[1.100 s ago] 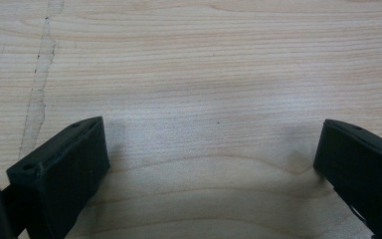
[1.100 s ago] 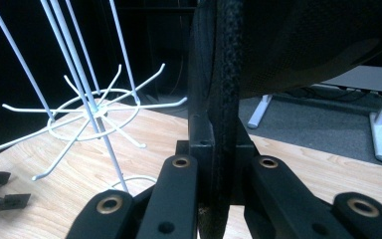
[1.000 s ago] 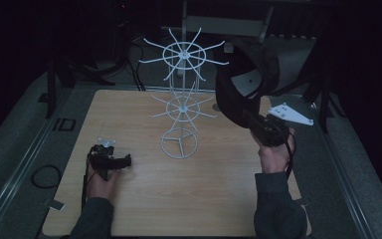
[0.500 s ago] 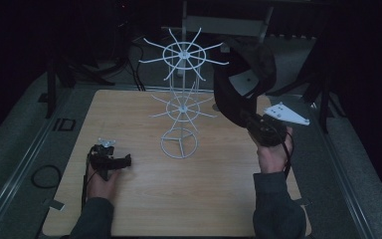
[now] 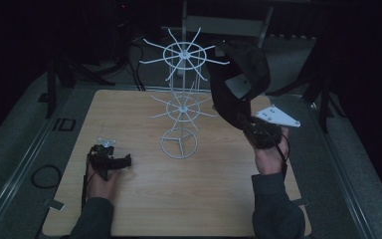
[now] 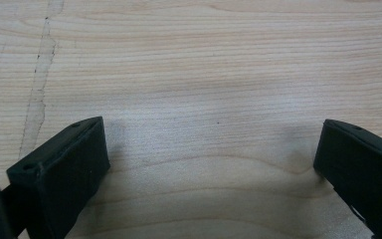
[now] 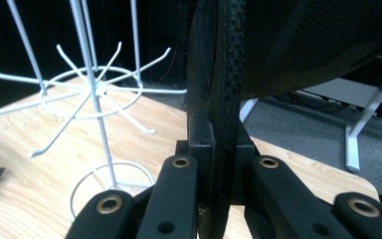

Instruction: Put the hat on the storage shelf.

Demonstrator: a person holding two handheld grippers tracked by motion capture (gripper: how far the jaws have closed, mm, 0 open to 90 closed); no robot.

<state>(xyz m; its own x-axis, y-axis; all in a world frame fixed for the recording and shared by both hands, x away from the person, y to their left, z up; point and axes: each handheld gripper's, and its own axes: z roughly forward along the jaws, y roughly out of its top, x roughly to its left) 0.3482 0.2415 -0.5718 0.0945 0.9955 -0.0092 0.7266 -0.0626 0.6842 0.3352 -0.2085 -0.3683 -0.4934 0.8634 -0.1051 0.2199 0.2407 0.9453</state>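
Black cap (image 5: 241, 74): clamped by its edge in the right gripper (image 5: 258, 132), raised beside the white wire rack (image 5: 181, 99). Left gripper (image 5: 110, 162): jaws wide, empty, resting on the wooden counter (image 5: 144, 199).

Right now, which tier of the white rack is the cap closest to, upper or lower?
The upper tier: the black cap in the right gripper hangs beside its right-hand prongs. The lower tier sits below the cap's crown.
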